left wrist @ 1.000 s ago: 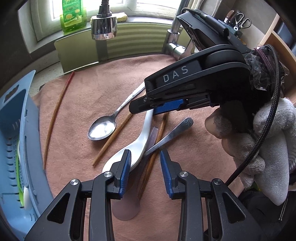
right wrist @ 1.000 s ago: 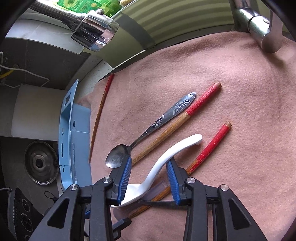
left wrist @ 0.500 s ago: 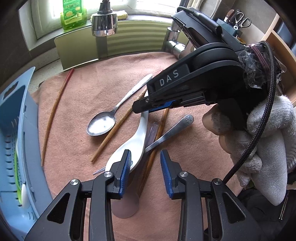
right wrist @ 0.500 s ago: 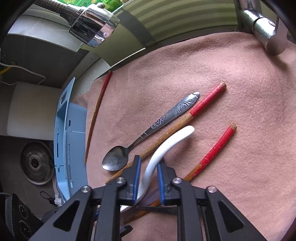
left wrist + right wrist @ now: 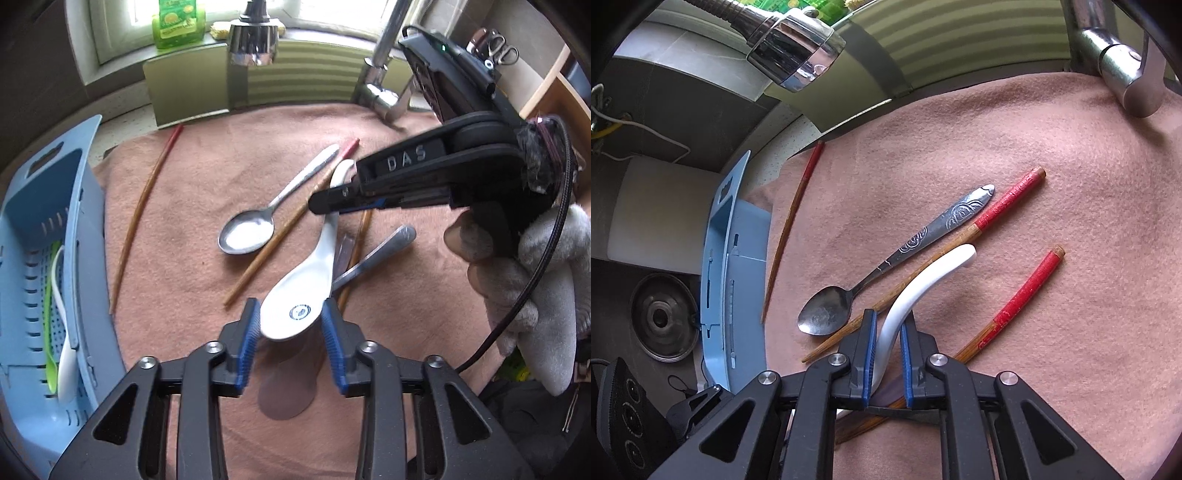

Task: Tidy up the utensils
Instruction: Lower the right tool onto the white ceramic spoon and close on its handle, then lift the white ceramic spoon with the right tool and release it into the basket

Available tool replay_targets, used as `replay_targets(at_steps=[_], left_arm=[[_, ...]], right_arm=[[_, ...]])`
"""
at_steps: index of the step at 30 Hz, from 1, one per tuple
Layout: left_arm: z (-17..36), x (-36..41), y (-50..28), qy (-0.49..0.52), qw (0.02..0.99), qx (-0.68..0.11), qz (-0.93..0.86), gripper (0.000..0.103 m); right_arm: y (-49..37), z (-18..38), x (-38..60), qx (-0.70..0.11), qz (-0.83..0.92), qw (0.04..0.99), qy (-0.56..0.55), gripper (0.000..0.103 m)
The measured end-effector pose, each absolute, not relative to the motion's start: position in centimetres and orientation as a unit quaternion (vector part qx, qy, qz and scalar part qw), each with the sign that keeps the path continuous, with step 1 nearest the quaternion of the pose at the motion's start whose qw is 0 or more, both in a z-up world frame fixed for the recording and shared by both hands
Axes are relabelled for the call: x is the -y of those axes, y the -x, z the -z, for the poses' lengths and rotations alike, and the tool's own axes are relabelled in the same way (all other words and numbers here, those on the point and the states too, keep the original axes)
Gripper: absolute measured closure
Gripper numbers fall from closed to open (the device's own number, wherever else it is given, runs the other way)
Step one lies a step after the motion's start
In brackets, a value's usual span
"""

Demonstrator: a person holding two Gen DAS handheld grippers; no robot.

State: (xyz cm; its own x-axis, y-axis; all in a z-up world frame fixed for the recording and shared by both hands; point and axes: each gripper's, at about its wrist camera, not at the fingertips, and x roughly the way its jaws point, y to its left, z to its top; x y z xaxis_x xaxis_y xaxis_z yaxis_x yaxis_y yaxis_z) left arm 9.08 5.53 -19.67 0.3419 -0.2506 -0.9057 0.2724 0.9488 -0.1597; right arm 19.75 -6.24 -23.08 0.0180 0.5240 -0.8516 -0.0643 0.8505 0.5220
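Two hand-held grippers: right hand-held gripper point(image 5: 888, 345) clamped on the white ceramic soup spoon's point(image 5: 306, 284) handle above the pink-clothed surface point(image 5: 1052, 147); left hand-held gripper point(image 5: 290, 325) opening, bowl between pads. Three red-tipped wooden chopsticks point(image 5: 1021, 295); one steel spoon point(image 5: 886, 266).

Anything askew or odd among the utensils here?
Yes: the white ceramic spoon is tilted off the pink cloth, handle clamped by the right hand-held gripper, bowl between the opening left hand-held gripper.
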Motion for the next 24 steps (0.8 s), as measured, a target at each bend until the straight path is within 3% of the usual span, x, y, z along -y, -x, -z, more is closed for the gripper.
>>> replay_targets(at_steps=[24], left_arm=[[22.1,-4.6,-11.5,0.008,0.795,-0.582,0.172,0.06]], right_arm=[[-19.3,22.5,6.2,-0.644,-0.228,0.709,-0.173,0.093]])
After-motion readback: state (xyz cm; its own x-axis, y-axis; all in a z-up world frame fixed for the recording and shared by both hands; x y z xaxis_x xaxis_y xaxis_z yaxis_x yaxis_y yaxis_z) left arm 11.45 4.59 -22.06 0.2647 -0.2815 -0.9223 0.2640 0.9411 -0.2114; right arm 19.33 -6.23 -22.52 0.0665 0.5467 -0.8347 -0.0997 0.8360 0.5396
